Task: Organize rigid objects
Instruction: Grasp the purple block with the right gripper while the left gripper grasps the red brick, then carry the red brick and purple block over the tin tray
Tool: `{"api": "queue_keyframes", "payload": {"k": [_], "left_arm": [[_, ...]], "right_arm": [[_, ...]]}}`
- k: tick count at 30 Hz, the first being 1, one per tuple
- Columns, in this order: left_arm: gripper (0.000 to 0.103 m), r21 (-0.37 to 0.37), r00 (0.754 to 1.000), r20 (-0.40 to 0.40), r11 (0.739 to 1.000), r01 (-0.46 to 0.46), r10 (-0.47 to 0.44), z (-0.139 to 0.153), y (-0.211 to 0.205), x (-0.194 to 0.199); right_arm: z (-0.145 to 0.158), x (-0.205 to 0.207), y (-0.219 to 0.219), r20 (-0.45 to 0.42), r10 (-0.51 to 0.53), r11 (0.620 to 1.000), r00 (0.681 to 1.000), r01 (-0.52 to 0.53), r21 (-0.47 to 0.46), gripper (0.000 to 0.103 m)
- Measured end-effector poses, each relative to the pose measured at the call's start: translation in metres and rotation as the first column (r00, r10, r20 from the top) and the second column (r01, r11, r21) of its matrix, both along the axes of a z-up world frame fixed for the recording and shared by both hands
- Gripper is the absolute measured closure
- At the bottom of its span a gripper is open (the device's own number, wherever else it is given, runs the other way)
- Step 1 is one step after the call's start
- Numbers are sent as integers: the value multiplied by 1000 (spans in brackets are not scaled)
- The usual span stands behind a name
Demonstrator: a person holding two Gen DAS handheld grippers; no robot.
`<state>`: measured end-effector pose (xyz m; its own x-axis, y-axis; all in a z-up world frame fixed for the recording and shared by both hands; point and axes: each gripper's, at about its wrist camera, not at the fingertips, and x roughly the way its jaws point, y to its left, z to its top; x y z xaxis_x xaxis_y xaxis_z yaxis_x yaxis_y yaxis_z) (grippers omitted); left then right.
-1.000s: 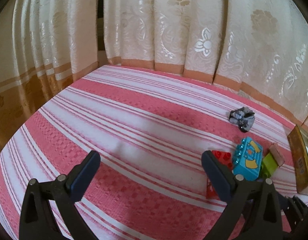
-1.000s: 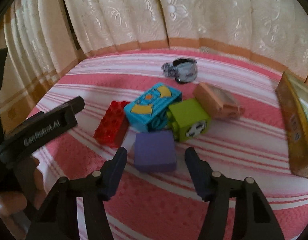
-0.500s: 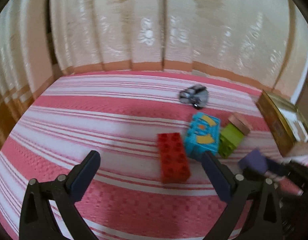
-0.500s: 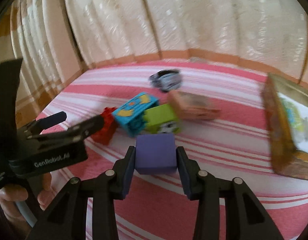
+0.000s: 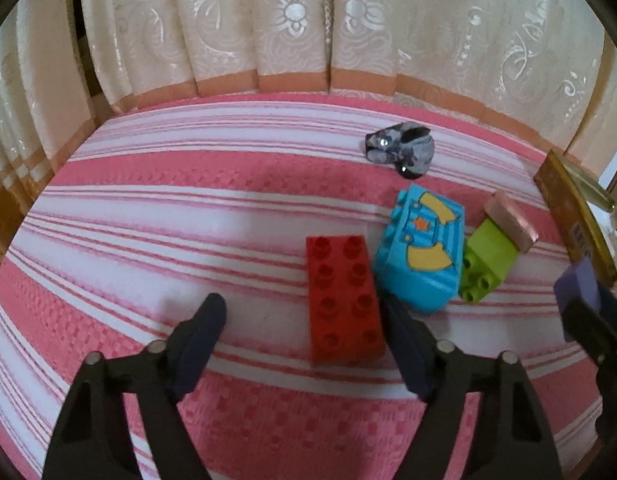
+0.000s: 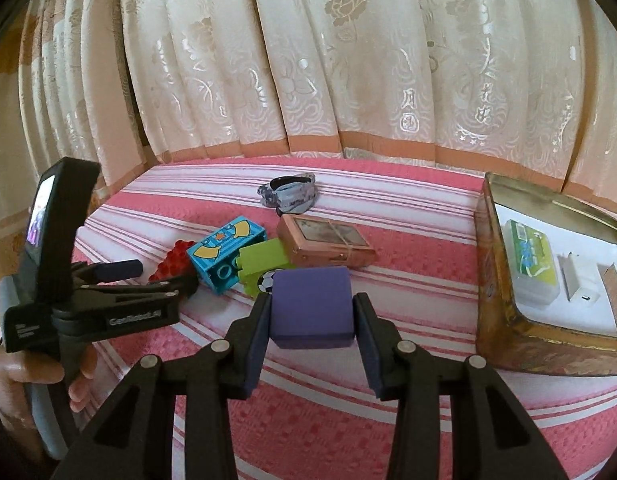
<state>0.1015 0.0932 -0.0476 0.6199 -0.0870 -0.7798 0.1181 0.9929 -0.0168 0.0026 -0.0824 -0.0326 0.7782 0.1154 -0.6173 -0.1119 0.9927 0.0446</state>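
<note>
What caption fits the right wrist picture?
Right gripper holds a purple block above the striped cloth, beside an open tin.

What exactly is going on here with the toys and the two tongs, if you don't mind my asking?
A person is tidying toys off a pink striped bedspread. The right tongs are shut on a purple block, held above the cloth beside an open gold tin that already holds a few small items. The left tongs are open, with the red brick lying between their fingers. A blue brick, green brick, tan box and grey toy lie unsorted.
</note>
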Motion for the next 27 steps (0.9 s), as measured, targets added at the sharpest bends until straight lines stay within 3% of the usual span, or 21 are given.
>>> {"api": "queue_keyframes", "payload": {"k": [3,5,6,10,12,19,27], "left_arm": [[38,0,1000,5,1000,-11,11,0,-3,4],[54,-3,1000,15,1000,2,-2,1,-5,3],[71,-6,1000,20,1000,4,-4,2,-5,3],[73,-61,1000,23,998,-15,17,3,4,3],[73,-86,997,35,994,-69,72,4,15,1],[73,-191,954,199,964,-187,225,24,38,-27],[73,-130,903,368,974,-188,223,39,9,-52]], "right_arm": [[0,1,-3,-6,-5,1000,1000,6,16,59],[0,1,-5,-7,-13,1000,1000,13,28,59],[0,1,-6,-7,-17,999,1000,18,31,59],[-1,3,-7,-8,-27,999,1000,28,25,59],[0,2,-9,1,-32,999,999,32,36,59],[10,-4,-19,57,-35,995,998,30,95,59],[21,-14,-21,141,-61,996,988,52,69,59]]}}
